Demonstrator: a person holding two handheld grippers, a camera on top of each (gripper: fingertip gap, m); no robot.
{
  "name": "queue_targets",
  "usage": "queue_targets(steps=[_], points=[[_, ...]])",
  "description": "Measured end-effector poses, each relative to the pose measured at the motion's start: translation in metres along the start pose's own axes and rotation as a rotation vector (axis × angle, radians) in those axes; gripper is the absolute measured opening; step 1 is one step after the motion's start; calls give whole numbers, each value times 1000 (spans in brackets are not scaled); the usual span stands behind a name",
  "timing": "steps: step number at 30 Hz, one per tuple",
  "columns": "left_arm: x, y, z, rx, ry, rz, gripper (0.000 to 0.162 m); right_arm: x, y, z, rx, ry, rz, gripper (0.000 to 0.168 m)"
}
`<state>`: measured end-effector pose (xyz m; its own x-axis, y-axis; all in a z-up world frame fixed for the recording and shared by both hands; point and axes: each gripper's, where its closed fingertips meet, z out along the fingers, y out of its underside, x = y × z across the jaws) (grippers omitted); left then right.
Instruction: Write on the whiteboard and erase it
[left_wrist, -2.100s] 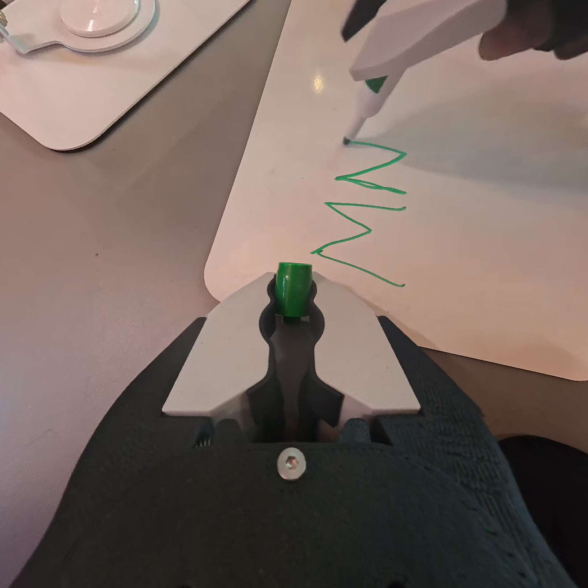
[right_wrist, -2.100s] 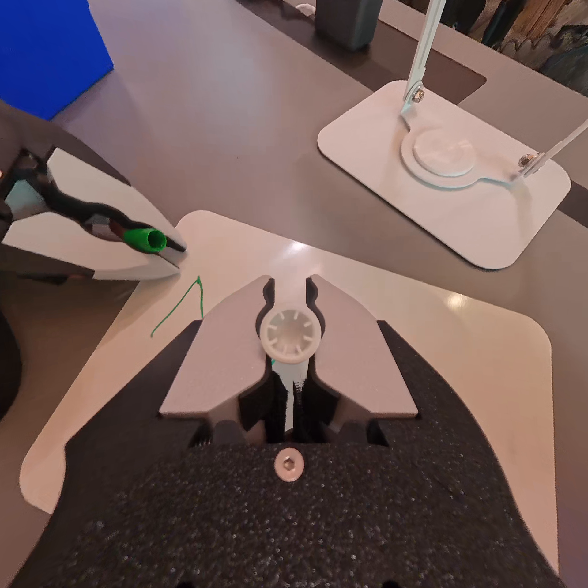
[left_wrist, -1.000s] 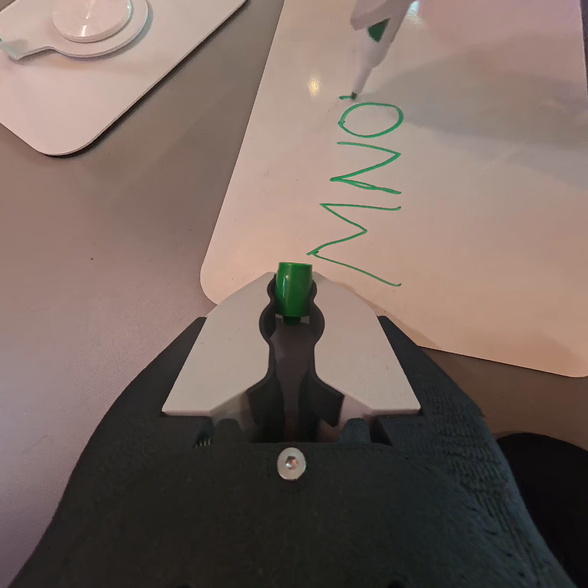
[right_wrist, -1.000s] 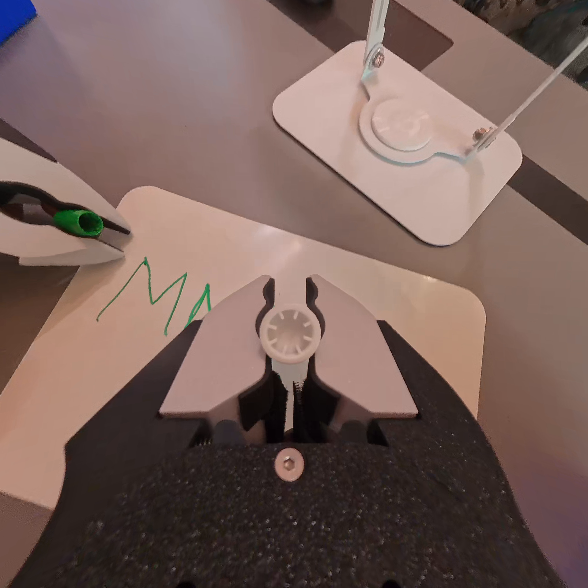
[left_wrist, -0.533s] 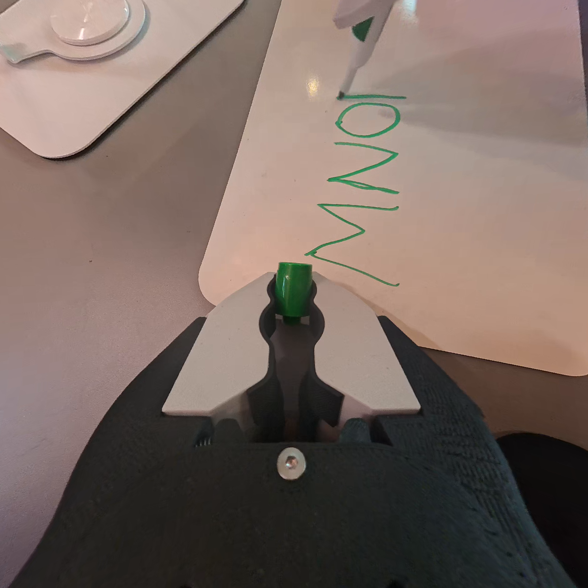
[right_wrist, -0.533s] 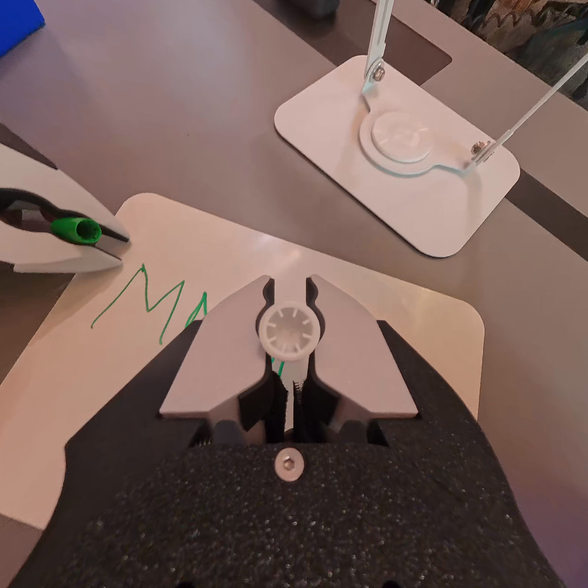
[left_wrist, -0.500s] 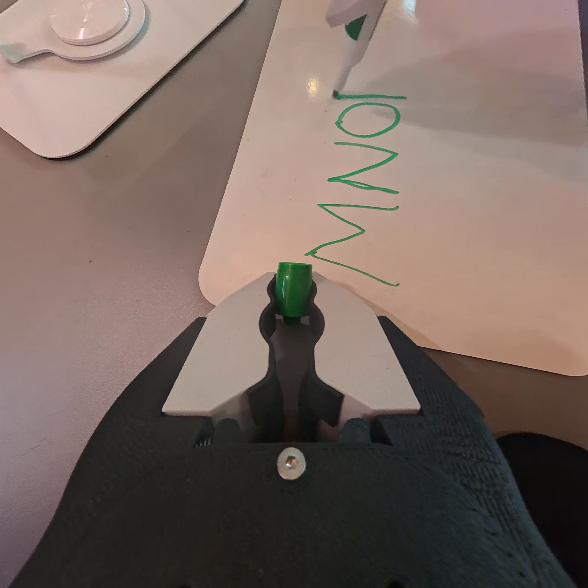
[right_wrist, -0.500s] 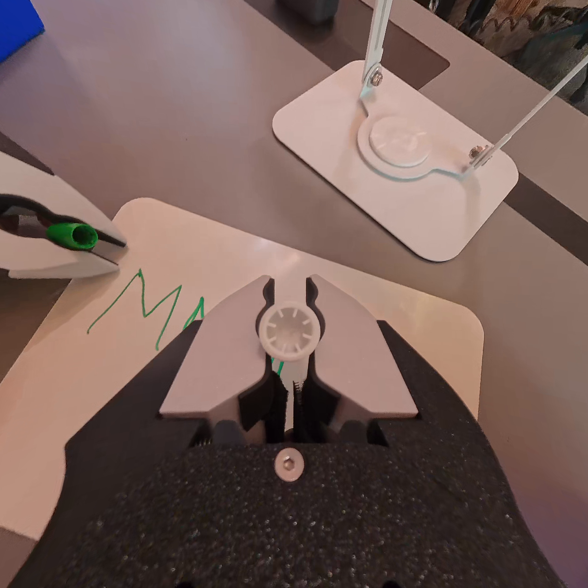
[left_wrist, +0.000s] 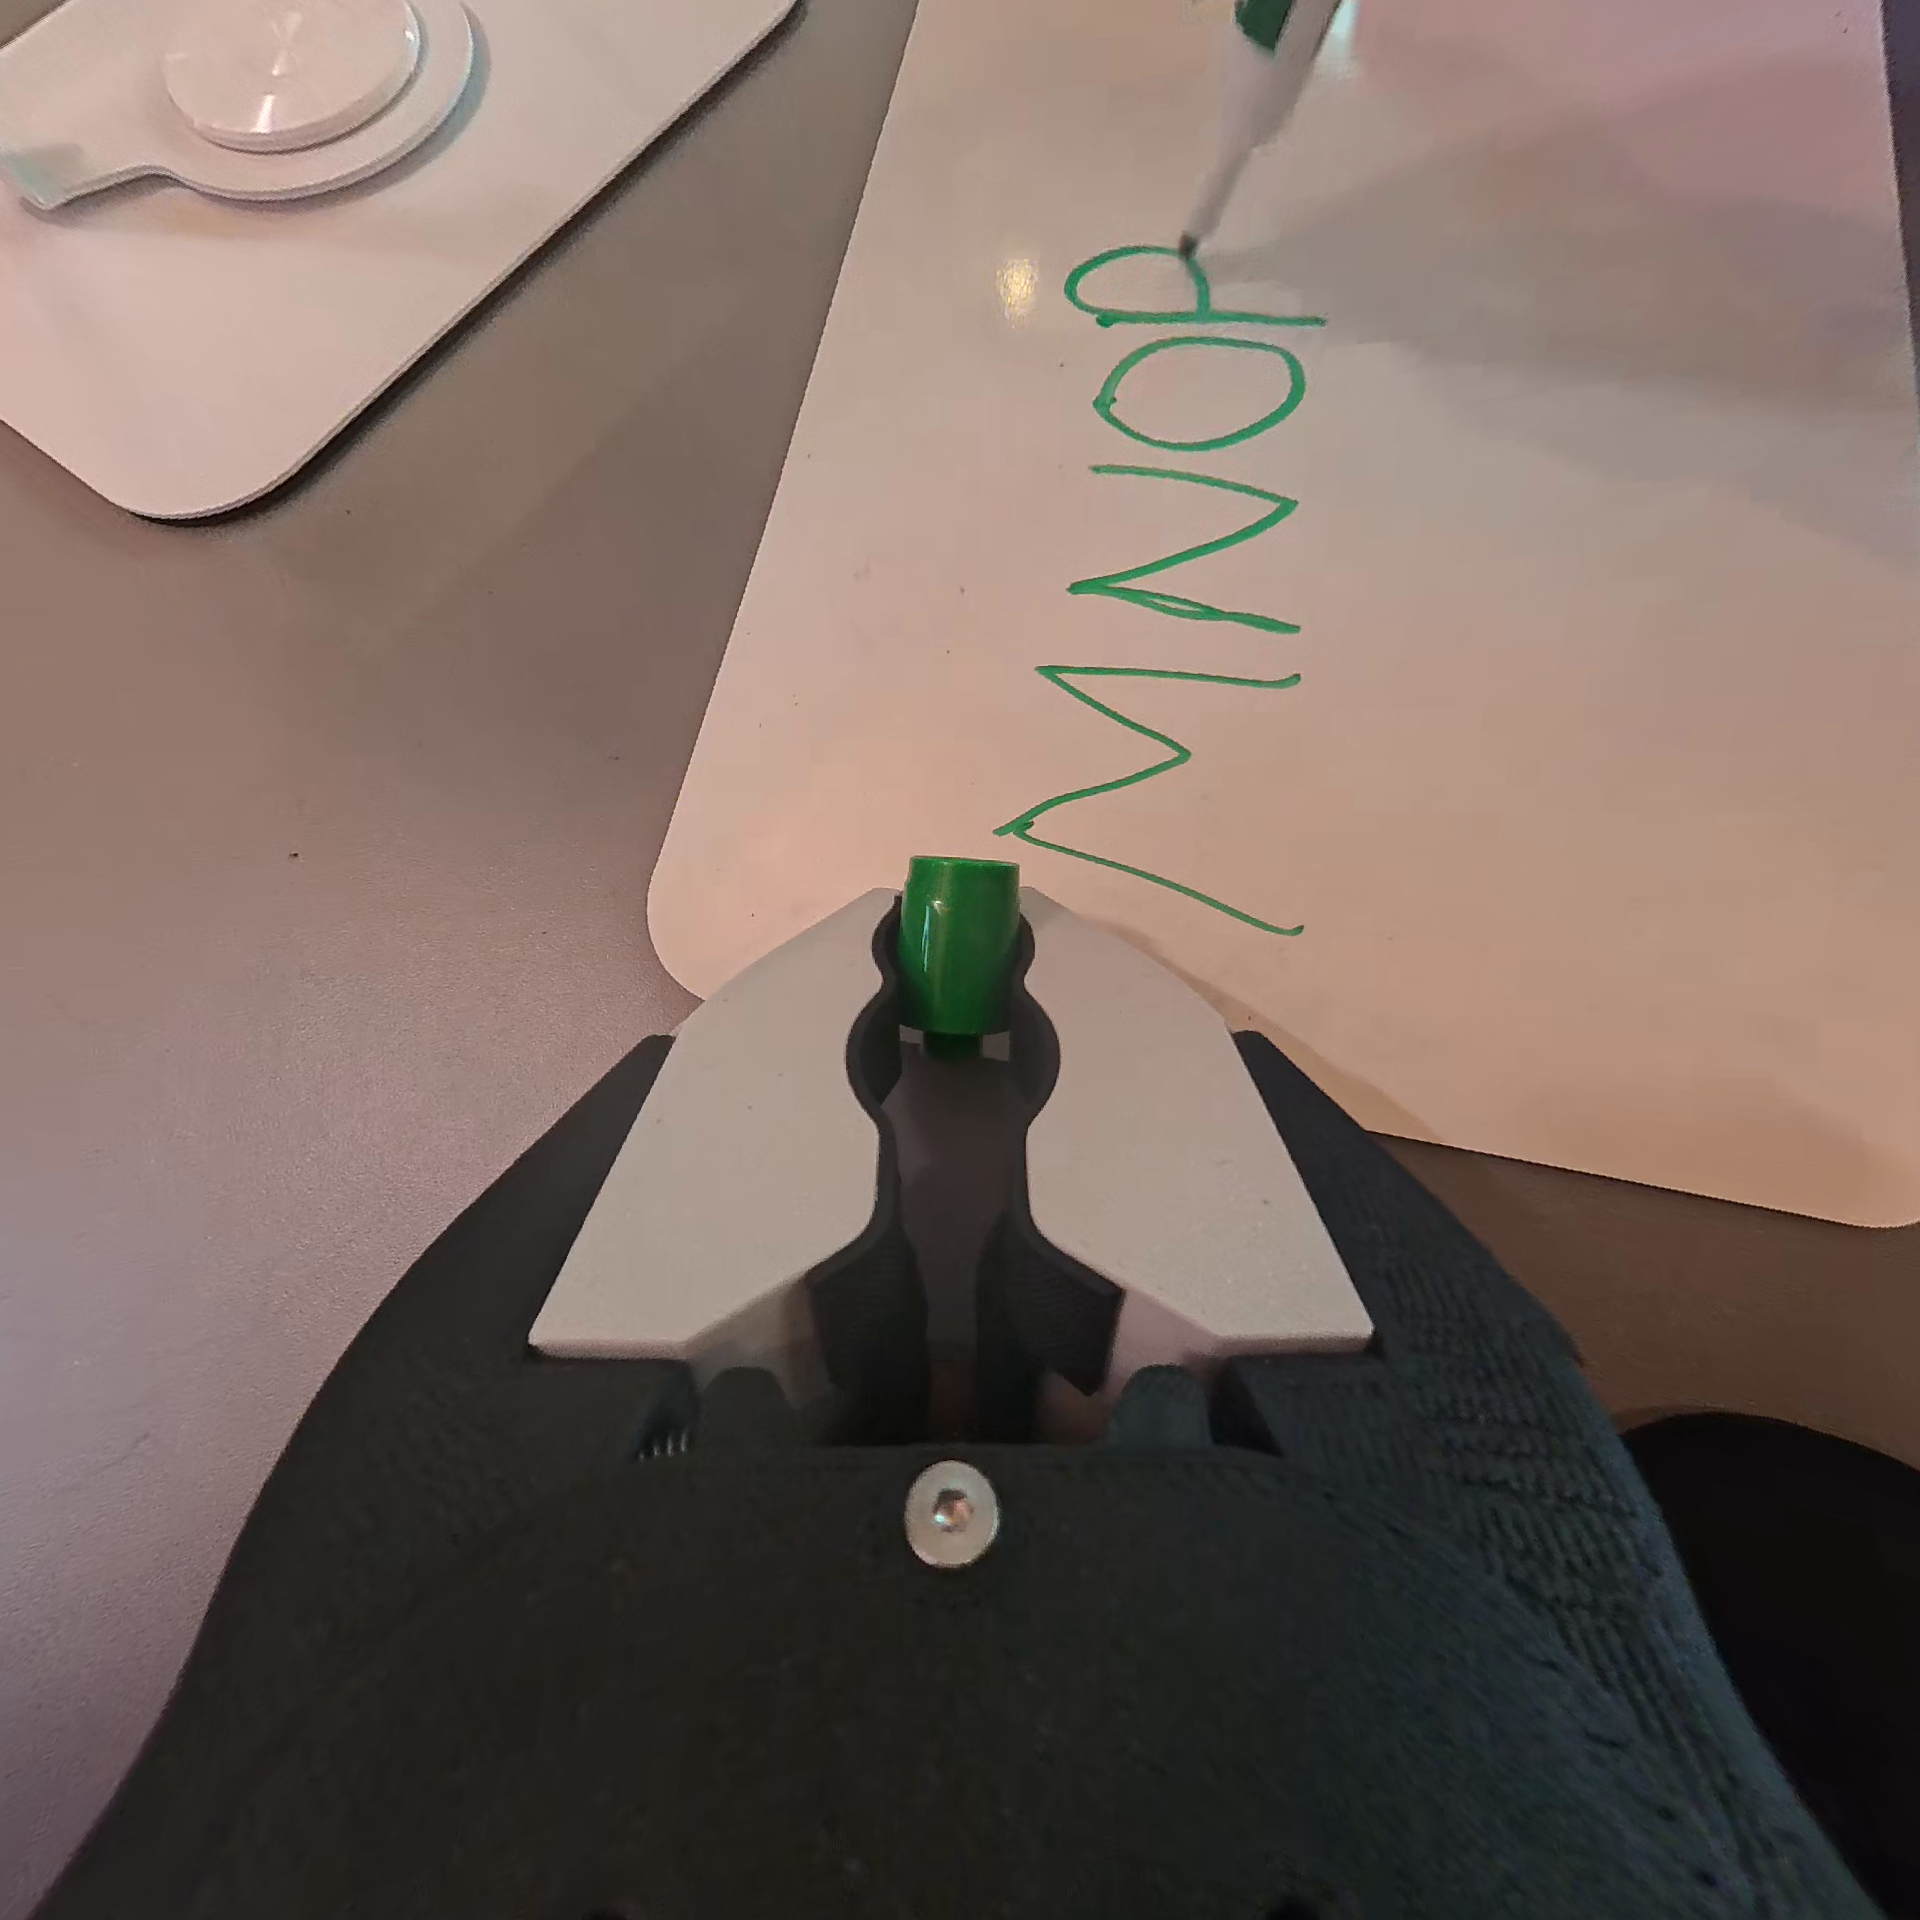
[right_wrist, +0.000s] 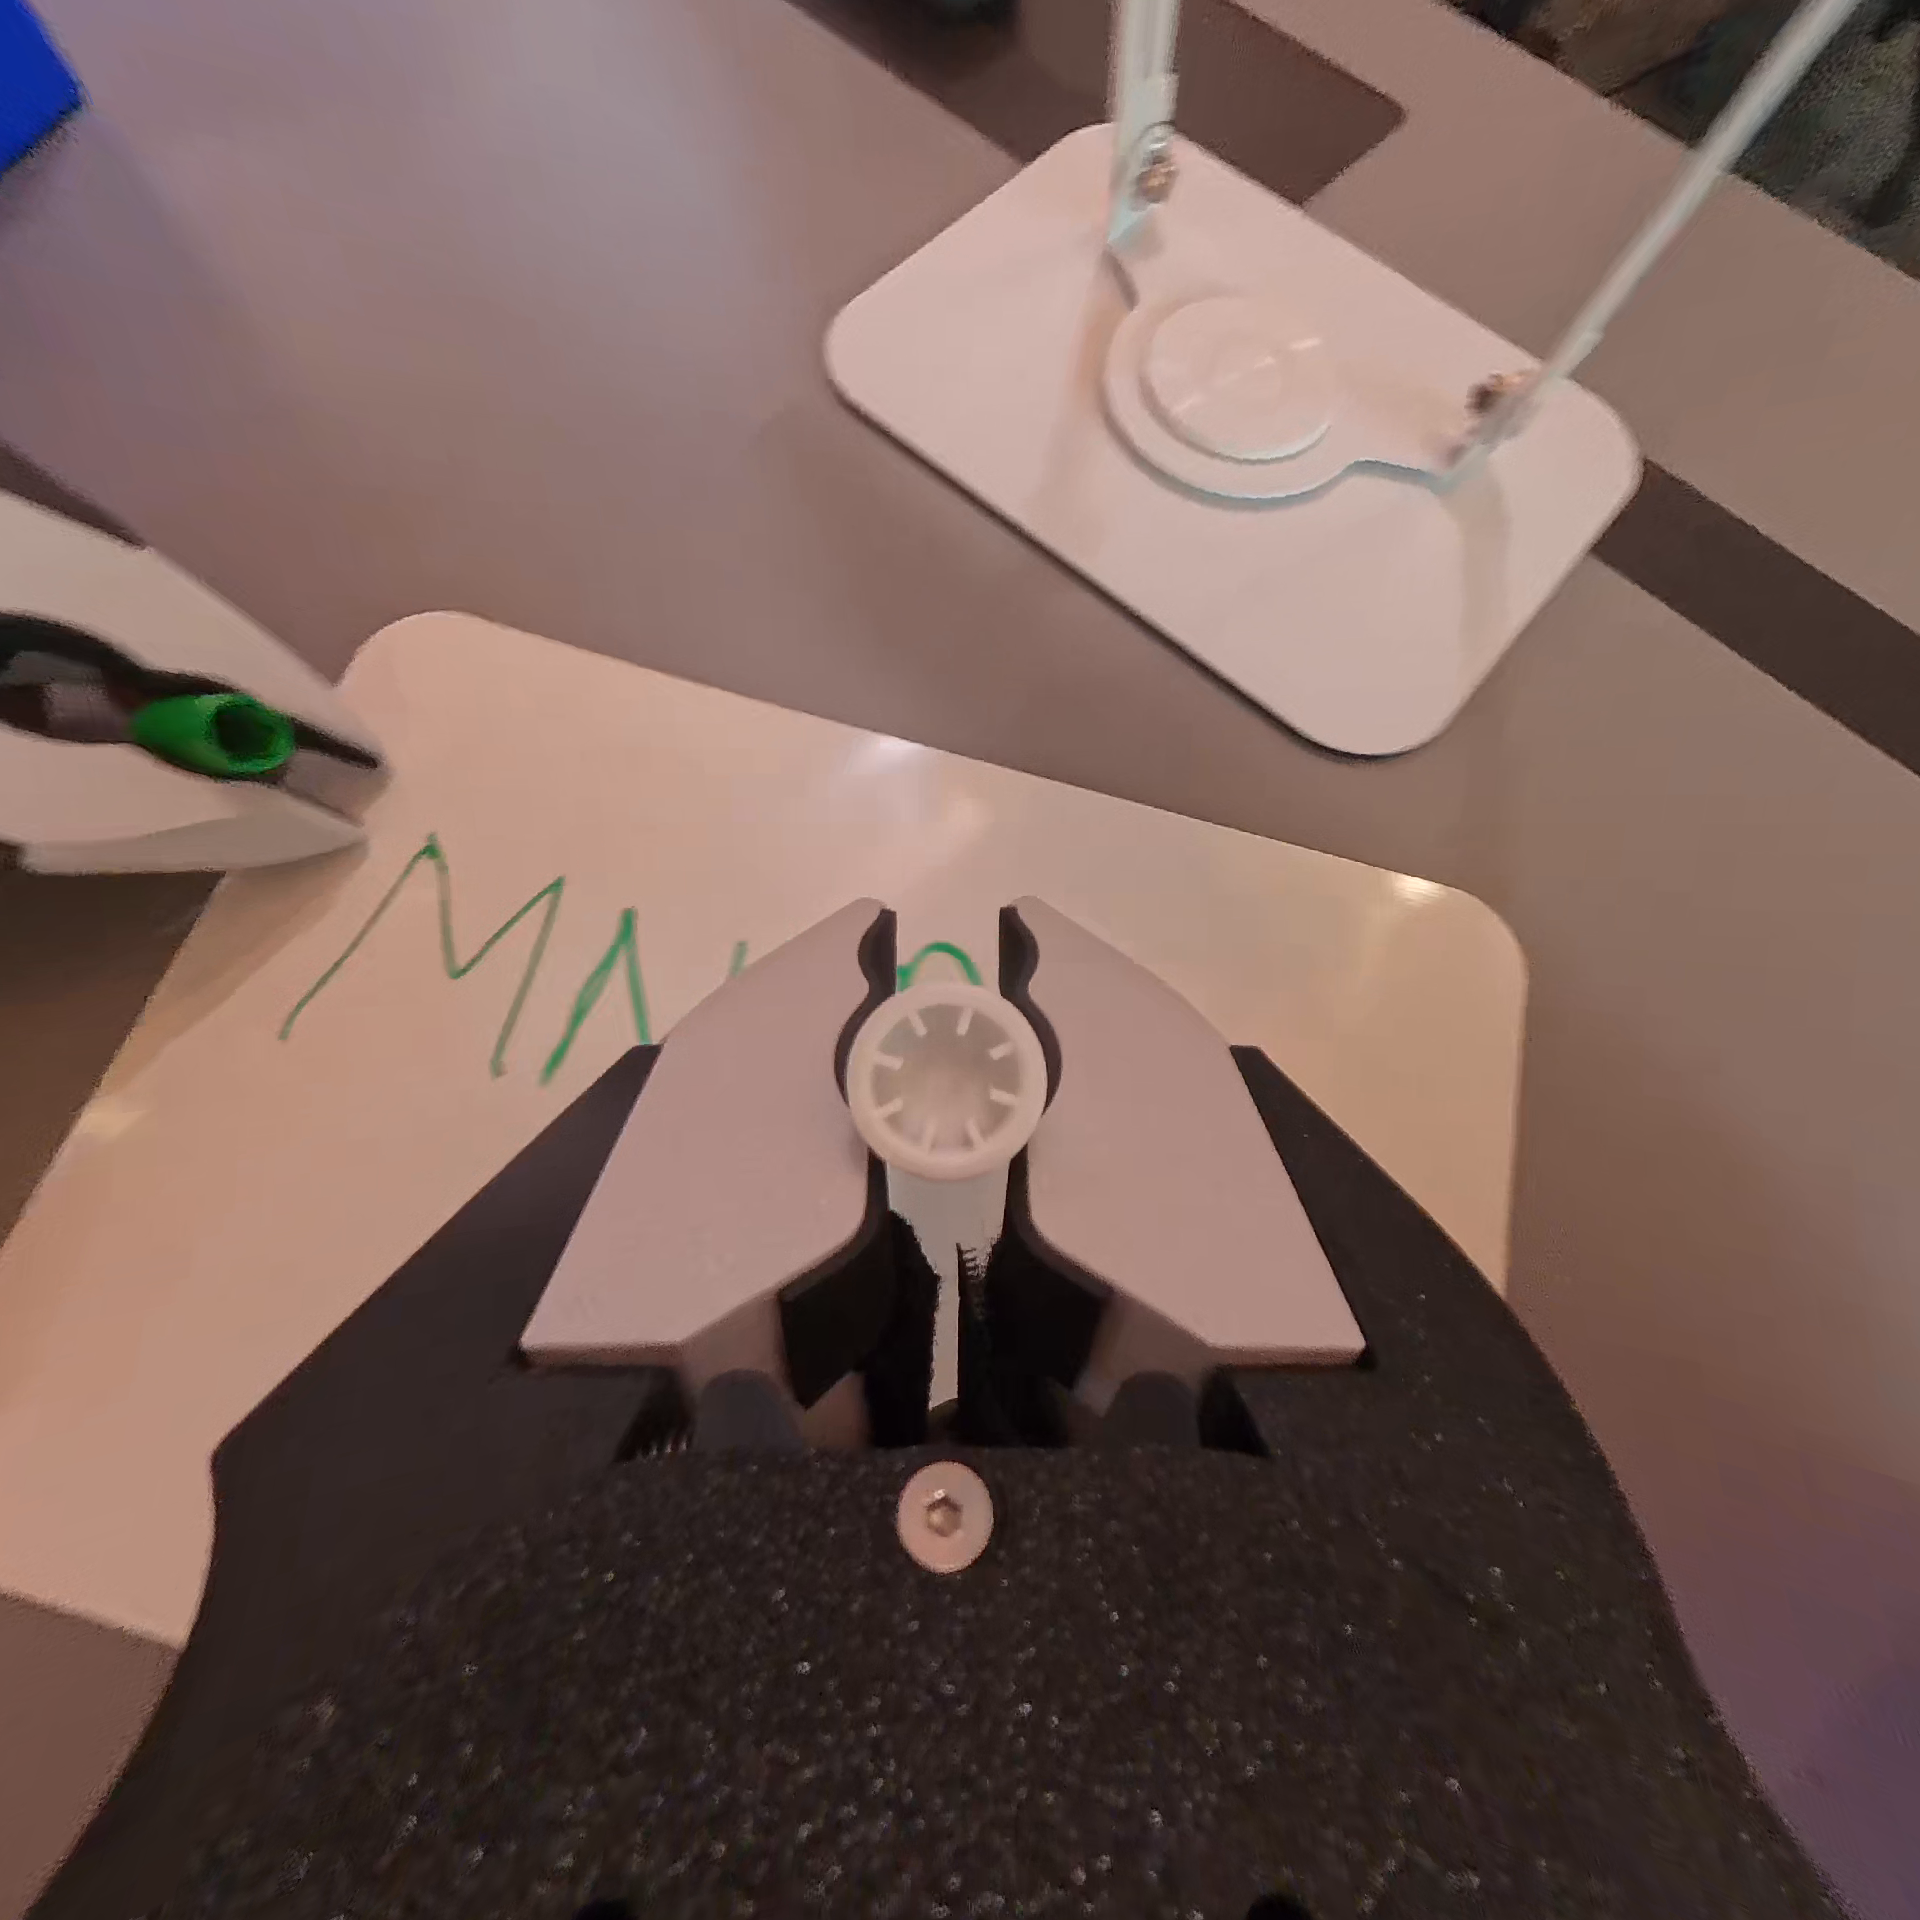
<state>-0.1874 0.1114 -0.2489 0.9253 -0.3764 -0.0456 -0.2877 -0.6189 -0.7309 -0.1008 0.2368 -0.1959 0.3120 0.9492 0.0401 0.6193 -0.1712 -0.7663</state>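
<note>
Left wrist view: left gripper (left_wrist: 956, 935) clenched around a green marker cap (left_wrist: 956, 951), gripped in the notch between the grey fingers (left_wrist: 748, 1174), cap end poking forward past the tips. Tips hovering over the near left corner of the whiteboard (left_wrist: 1558, 831), flat on a grey-brown table (left_wrist: 364, 779). Green handwriting (left_wrist: 1184, 582) running away from the cap toward the far edge. At the far end of that line, marker (left_wrist: 1242, 114) tilted, its dark tip touching the last green stroke on the board; only a sliver of what grips it showing at the top edge. Far left, a white stand base (left_wrist: 312, 260) with a round disc, well apart from the board.

Right wrist view: right gripper (right_wrist: 940, 987) closed on the marker (right_wrist: 943, 1086), white ribbed butt end facing the camera, barrel pinched in the notch, tip hidden under the fingers (right_wrist: 727, 1143). Whiteboard (right_wrist: 1247, 987) directly beneath, green handwriting (right_wrist: 468, 956) partly covered by the fingers. At left, left gripper (right_wrist: 312, 769) gripping the green marker cap (right_wrist: 213, 736), open end facing right, just over the board's left edge. Far right, white stand base (right_wrist: 1351, 582) with two thin rods rising.
</note>
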Motion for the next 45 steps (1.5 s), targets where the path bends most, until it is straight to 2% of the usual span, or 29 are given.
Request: queue_targets(steps=[4,8,11,14,19,21,26,34,39,45], points=[[0,0,0,0,1,1,17,29,1,3,7,58,31,19],[0,0,0,1,3,0,16,23,-1,7,4,31,13,19],[0,0,0,3,6,-3,17,7,9,-3,-81,-21,11,19],[0,0,0,2,3,0,16,16,24,-16,-184,51,-18,20],[1,0,0,3,6,6,16,37,5,2,-31,105,-32,19],[1,0,0,5,11,0,16,22,-2,8,12,19,-25,20],[1,0,0,4,9,3,16,28,0,-5,1,30,17,19],[2,0,0,6,12,-1,16,44,29,-23,-131,54,77,19],[2,0,0,8,13,1,16,50,1,-21,20,64,46,19],[2,0,0,9,14,2,16,59,5,-2,-16,78,39,19]])
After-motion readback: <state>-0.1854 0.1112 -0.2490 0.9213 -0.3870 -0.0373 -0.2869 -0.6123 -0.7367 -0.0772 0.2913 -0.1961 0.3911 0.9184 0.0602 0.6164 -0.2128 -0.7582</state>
